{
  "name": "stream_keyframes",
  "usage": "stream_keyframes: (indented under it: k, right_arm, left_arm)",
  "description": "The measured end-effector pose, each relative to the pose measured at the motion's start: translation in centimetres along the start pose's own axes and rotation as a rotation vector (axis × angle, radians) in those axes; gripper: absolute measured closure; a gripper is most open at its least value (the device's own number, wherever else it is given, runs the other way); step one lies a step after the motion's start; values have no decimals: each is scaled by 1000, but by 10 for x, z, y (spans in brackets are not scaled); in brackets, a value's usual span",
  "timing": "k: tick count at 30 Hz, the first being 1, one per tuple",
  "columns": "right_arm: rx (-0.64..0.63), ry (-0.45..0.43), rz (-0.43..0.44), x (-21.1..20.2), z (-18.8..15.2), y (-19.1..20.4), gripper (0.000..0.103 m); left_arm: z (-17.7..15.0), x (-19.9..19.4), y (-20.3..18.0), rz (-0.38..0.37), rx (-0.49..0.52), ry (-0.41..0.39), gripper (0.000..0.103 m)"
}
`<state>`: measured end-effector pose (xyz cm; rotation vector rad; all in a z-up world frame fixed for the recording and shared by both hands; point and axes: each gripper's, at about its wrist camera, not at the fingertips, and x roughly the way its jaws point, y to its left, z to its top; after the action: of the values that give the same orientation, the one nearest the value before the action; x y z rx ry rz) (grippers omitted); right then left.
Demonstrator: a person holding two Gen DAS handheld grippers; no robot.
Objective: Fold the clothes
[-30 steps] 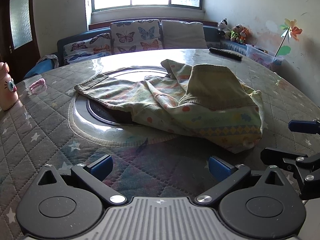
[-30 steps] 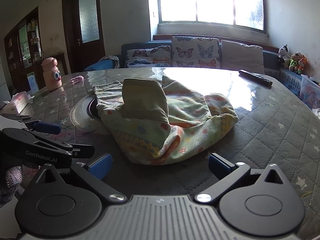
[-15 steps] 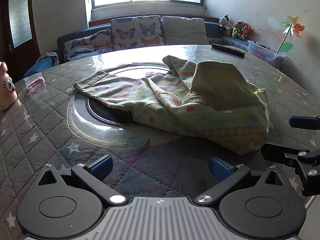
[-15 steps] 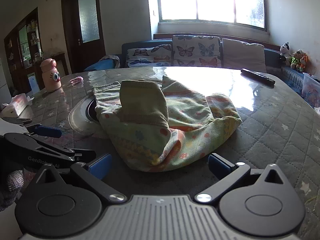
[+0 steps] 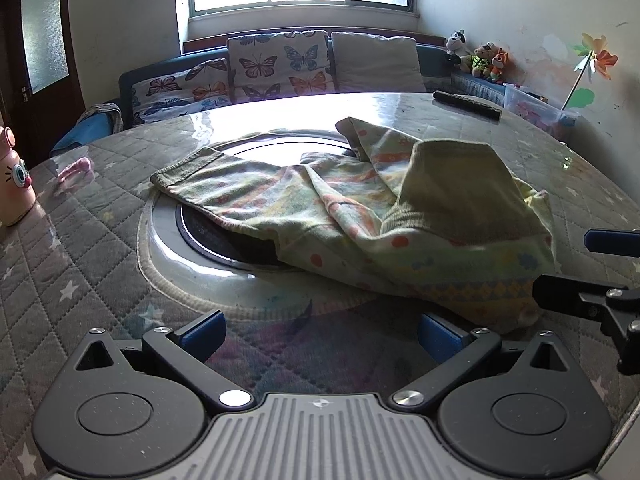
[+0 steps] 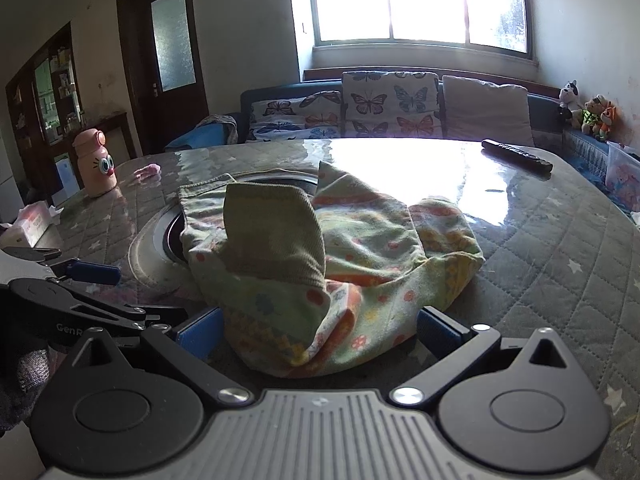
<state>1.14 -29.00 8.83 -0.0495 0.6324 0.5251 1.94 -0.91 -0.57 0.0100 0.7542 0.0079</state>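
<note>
A crumpled pale green garment (image 5: pixel 360 216) with a coloured print and olive ribbed cuffs lies over the round centre plate of the table. It also shows in the right wrist view (image 6: pixel 336 264). My left gripper (image 5: pixel 320 330) is open and empty, low over the table just short of the garment's near edge. My right gripper (image 6: pixel 318 332) is open, and the garment's near corner lies between its blue pads without being pinched. The right gripper's fingers (image 5: pixel 612 240) show at the right edge of the left wrist view.
The round table has a quilted star cover (image 5: pixel 80 272) and a glass turntable (image 5: pixel 192 264). A pink bottle (image 6: pixel 96 164), a pink clip (image 6: pixel 148 170), a tissue box (image 6: pixel 34 220) and a remote (image 6: pixel 516 154) lie on it. A sofa stands behind.
Both grippers have moved forward toward the garment. The right gripper's open pads now flank the garment's near corner. The garment has not moved.
</note>
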Motion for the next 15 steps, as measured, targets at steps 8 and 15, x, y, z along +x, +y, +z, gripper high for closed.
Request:
stream_keyframes:
  k: [8, 15]
  right_arm:
    - [9, -9, 13, 11, 14, -4, 0]
    - [23, -27, 34, 16, 33, -11, 0]
  left_arm:
    - [14, 6, 3, 7, 2, -12, 0]
    - [39, 9, 15, 34, -19, -53, 0]
